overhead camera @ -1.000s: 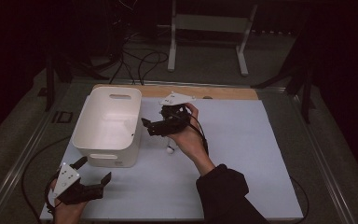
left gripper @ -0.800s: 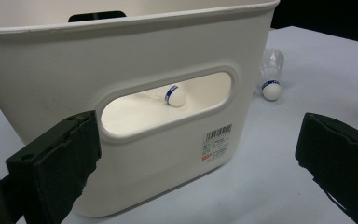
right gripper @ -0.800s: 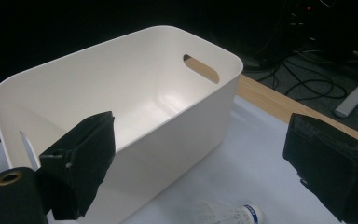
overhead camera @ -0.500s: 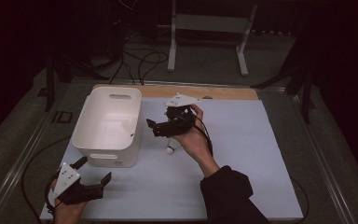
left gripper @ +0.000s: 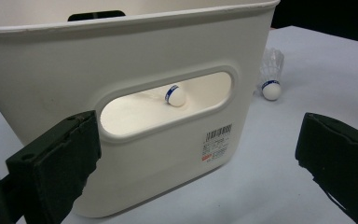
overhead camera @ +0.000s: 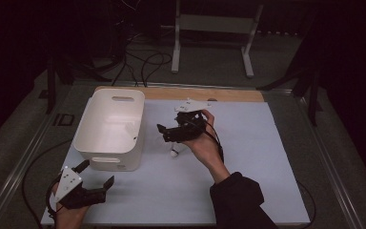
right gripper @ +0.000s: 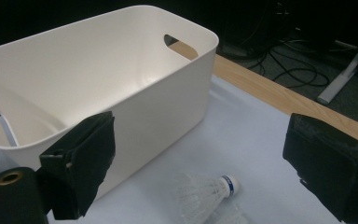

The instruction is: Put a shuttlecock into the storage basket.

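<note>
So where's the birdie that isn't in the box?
In the high view the shuttlecock lies on the white mat, just right of the white bin and below the right gripper.

high view dim, dark surroundings | gripper views brighter, sharp | shadows perhaps soft

A table topped by a pale bluish-white sheet (overhead camera: 248, 157), with a strip of bare light wood (overhead camera: 219, 94) along its far edge, carries everything. A white rectangular plastic bin with cut-out handles (overhead camera: 110, 129) stands on the sheet just beyond the left gripper (overhead camera: 91, 183). A white feathered shuttlecock with a blue-banded cork tip (right gripper: 205, 190) lies on its side directly beneath the right gripper (overhead camera: 167, 132), just beside the bin.
</note>
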